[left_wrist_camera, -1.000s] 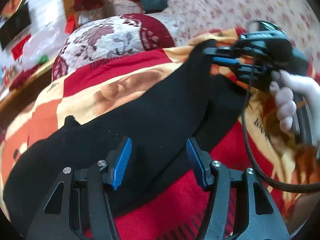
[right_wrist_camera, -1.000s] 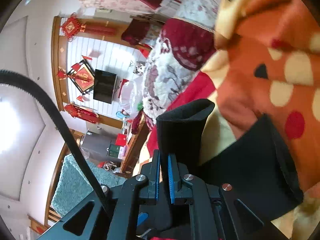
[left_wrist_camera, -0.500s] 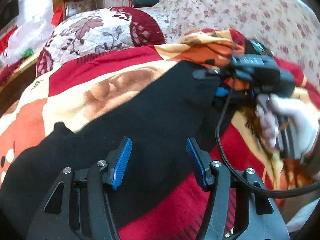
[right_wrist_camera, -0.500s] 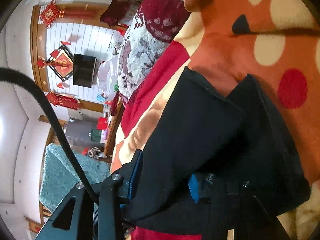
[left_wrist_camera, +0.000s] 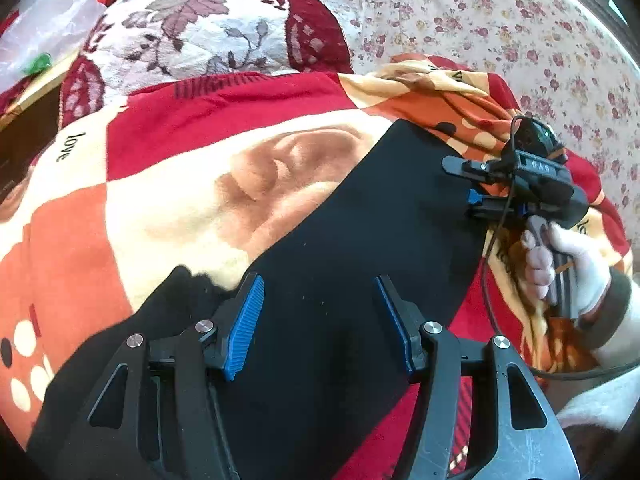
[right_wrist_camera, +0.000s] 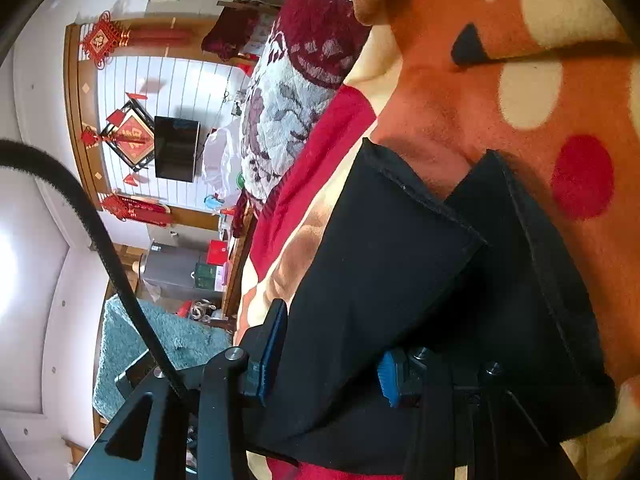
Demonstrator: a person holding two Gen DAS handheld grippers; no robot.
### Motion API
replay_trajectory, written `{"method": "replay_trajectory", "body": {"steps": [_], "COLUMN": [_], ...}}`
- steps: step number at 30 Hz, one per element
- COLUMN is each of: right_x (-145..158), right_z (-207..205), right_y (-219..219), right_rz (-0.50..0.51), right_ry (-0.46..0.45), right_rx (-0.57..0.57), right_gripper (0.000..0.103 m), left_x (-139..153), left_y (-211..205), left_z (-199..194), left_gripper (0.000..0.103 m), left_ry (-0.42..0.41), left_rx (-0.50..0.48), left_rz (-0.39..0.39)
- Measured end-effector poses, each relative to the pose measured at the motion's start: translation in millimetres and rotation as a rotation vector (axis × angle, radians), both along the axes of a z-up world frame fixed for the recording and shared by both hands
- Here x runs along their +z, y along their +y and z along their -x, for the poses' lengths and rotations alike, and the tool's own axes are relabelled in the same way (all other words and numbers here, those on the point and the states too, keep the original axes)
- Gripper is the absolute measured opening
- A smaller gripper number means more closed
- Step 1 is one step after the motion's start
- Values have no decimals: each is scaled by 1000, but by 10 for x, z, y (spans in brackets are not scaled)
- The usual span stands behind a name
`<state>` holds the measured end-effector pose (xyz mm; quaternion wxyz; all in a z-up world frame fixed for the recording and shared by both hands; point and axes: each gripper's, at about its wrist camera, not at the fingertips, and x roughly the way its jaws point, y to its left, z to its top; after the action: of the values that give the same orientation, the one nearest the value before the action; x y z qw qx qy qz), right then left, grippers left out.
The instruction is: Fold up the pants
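Observation:
Black pants (left_wrist_camera: 344, 264) lie stretched across a red, orange and cream blanket (left_wrist_camera: 200, 168) on a bed. My left gripper (left_wrist_camera: 320, 320) is open just above the middle of the pants, holding nothing. My right gripper (left_wrist_camera: 460, 184) shows in the left wrist view at the pants' far right end, held by a gloved hand. In the right wrist view the right gripper (right_wrist_camera: 328, 356) is open, its jaws either side of the top layer of the pants' end (right_wrist_camera: 400, 260). A second black layer (right_wrist_camera: 540, 280) lies beneath, offset to the right.
A quilted white and maroon pillow (left_wrist_camera: 200, 36) lies at the head of the blanket. A floral sheet (left_wrist_camera: 500, 32) covers the back right. The right gripper's black cable (left_wrist_camera: 492, 280) hangs over the blanket. The bed edge and a room with a television (right_wrist_camera: 176, 148) lie to the left.
My right gripper was shut on the lifted pants end; it has lowered the end onto the blanket and opened. The pants now lie flatter. My left gripper stayed open.

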<state>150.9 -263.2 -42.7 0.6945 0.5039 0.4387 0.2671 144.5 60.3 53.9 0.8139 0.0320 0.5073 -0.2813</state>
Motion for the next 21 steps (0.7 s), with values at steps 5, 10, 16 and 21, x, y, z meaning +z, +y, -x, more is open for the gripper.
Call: {"method": "replay_trajectory", "body": {"steps": [5,10,16,21], "right_x": [-6,-7,-28,158], "right_z": [-9,-58,-43,28], "right_y": [11,3,48,21], "right_rz": [0,9,82,79], "right_ry": [-2,-12,-77,-125], "right_rx": [3,1,5,-8], "right_gripper": [40,40,6,5], "left_x": [-103,-278,-267,-253], "left_y": [-192,-360,-569,-655], "left_z": [-198,-442,-537,-467], "left_gripper": [57,57,14,8], "left_ry": [-27,50,61,30], "left_rx": [-17,-49,-113,-115], "left_rz": [-82,-138,-121,-117]}}
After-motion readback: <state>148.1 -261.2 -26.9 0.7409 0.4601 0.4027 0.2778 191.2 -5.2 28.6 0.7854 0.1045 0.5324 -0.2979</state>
